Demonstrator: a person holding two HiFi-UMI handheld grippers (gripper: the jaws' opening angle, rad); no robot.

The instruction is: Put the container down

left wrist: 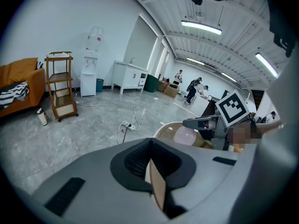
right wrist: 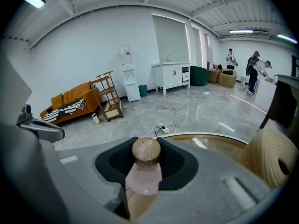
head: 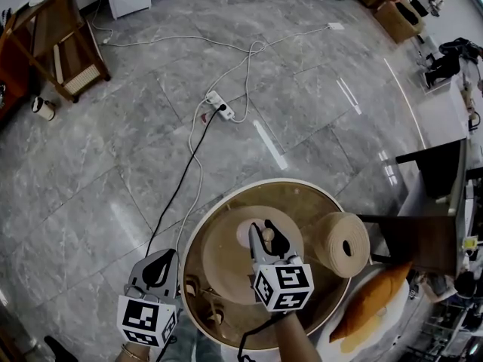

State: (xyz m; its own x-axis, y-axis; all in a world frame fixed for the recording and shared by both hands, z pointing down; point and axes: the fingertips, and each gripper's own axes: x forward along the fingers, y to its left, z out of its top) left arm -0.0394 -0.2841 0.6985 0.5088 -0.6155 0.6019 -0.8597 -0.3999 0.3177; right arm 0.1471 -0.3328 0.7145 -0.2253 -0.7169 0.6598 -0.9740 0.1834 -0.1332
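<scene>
Looking down in the head view: right gripper (head: 264, 240) clamped on the container (head: 226, 262), a pale pinkish vessel w/ a wide round body, over the middle of the round table (head: 226, 196). Gripped at the top, prob. so the body hangs straight & the base can meet the glass flat. Twine spool (head: 343, 243) just to its right, orange cushion (head: 373, 300) beyond that nr the rim, so the centre looks like the free spot. Left gripper (head: 157, 268) at the table's left edge, well apart from the container, out of the way.

Left gripper view: jaws drawn nearly together on a thin tan slab (left wrist: 158, 185), seen edge-on; poss. a bit of board or the table's edge, too close to tell. Container visible across the table in the other gripper.

Right gripper view: jaws clenched round the pinkish neck (right wrist: 144, 176), just under the wooden knob (right wrist: 146, 151). Knob sits above the pads & works as a stop vs. slipping. Put-down judged not yet done, since the grip is not let go.
</scene>
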